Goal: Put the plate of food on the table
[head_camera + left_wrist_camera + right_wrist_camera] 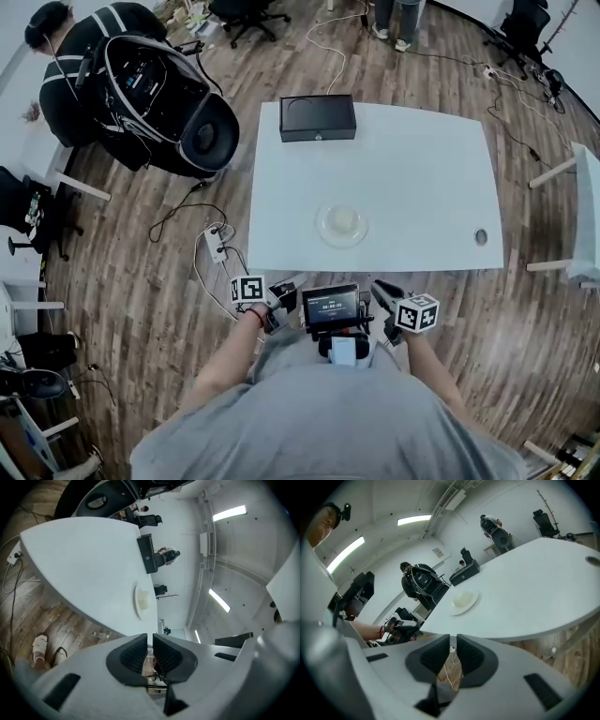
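A clear glass plate [342,224] with a pale lump of food rests on the white table [412,178], near its front edge. The same plate [142,599] shows in the left gripper view and again in the right gripper view, plate [464,602]. My left gripper [278,298] is held below the table's front edge, close to my body, jaws shut with nothing between them. On the other side of my chest, my right gripper [382,296] is also shut and empty. Both are well short of the plate.
A black box [318,118] lies at the table's far edge. A round hole [481,236] sits at the front right of the table. A person with bulky black gear [155,94] stands at the far left. A power strip [217,242] and cables lie on the wooden floor.
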The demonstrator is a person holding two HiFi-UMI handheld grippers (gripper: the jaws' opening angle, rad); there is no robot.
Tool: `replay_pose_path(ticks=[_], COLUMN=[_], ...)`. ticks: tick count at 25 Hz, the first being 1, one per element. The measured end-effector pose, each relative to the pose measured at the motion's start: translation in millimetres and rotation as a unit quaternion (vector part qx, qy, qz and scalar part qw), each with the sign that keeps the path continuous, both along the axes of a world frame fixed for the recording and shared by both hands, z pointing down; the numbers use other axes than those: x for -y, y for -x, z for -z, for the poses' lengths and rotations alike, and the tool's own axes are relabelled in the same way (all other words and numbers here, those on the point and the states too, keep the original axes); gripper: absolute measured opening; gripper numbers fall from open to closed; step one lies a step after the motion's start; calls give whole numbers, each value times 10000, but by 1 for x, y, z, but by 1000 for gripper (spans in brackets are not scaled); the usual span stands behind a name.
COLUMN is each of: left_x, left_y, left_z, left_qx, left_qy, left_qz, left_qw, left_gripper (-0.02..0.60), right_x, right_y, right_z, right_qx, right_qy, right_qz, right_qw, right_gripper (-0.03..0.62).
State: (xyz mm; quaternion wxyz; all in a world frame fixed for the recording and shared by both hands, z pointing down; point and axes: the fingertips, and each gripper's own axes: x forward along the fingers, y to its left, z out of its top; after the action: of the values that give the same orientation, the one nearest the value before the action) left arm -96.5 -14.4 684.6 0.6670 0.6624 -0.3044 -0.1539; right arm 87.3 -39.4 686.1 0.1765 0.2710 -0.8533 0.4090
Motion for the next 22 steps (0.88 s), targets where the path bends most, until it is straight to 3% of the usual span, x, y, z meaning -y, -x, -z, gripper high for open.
replay_pose_path(ticks=[2,5,7,9,12,15,22], left_x=[-1,-1,3,6,6,3,-12], left_y=[-9,-16,-18,-19,-26,-37,-54], left_z=[20,37,51,60,66,68,70], left_qx=[-93,258,529,1030,1933,2534,2816], left_qy=[-340,-742,-1218,-1713,-2340,-2768,-2966], left_qz=[8,-128,-223,-326,-474,-746,-1269], left_qw=[9994,9968,9909,9793,9516,9239,9037], left_gripper=[32,32,32,32,32,32,32], right_x=[-4,-6,-8,-11,-18,-22,-24], right_y=[4,10,17,23,25,25,22], right_z=[16,37,48,57,63,65,71], right_qx=[136,224,239,222,163,148,137], right_qy=[-210,-491,-626,-767,-930,-939,-1000], right_qz=[-34,17,89,203,384,470,487], right_qw=[9997,9985,9977,9966,9948,9944,9937], right_gripper=[41,41,41,41,41,41,41])
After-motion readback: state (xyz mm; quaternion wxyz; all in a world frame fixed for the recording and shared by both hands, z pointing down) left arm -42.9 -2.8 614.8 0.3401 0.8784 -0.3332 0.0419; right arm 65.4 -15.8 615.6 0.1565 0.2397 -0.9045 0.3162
